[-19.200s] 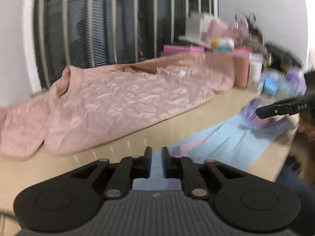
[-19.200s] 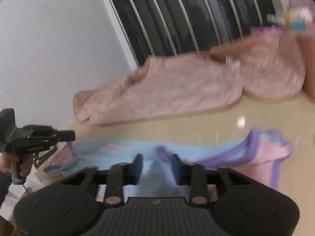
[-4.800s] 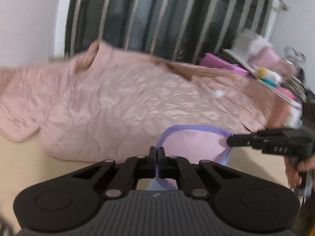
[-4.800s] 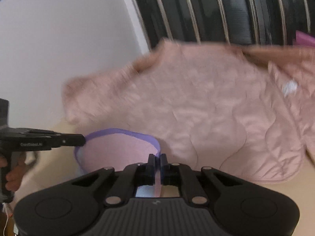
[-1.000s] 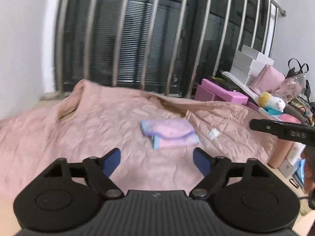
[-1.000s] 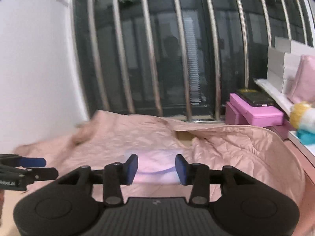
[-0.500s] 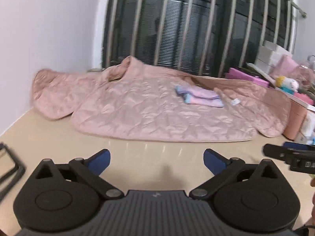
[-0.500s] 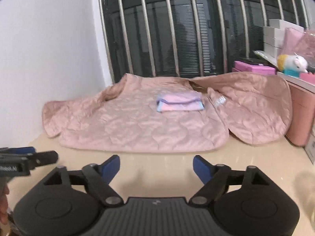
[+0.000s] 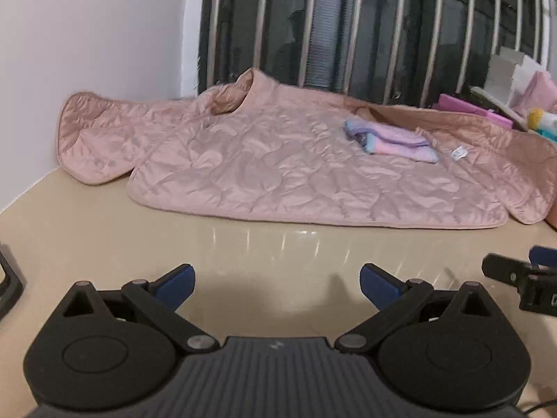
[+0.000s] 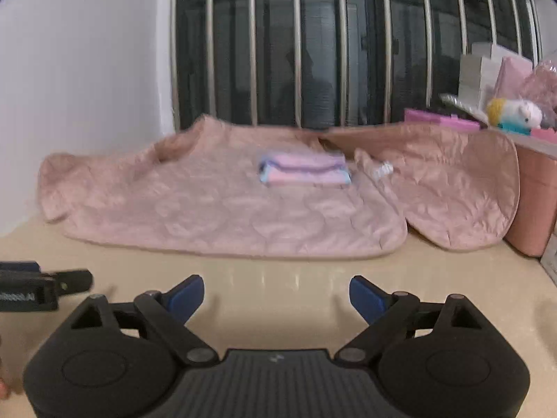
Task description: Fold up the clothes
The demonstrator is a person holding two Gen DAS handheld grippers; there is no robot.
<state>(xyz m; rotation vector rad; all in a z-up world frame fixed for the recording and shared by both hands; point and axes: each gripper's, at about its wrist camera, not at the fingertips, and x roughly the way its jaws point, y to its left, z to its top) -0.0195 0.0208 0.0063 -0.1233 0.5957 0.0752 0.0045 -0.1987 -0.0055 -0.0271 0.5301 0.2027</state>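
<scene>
A small folded pink, blue and purple garment [image 9: 391,142] lies on top of a large pink quilted jacket [image 9: 278,170] spread on the beige table at the back; both also show in the right wrist view, the garment [image 10: 304,169] on the jacket [image 10: 243,205]. My left gripper [image 9: 276,284] is open and empty, low over the bare table in front of the jacket. My right gripper [image 10: 276,296] is open and empty too, beside it. Each gripper sees the other at its frame edge.
A barred window [image 9: 348,28] and white wall [image 9: 87,35] stand behind the jacket. Pink boxes [image 10: 442,118], a plush toy [image 10: 515,111] and a pink bin [image 10: 536,205] crowd the right. A black object [image 9: 8,278] sits at the left edge.
Both grippers have let go of the folded garment on the jacket, opened wide and pulled back toward the near table edge.
</scene>
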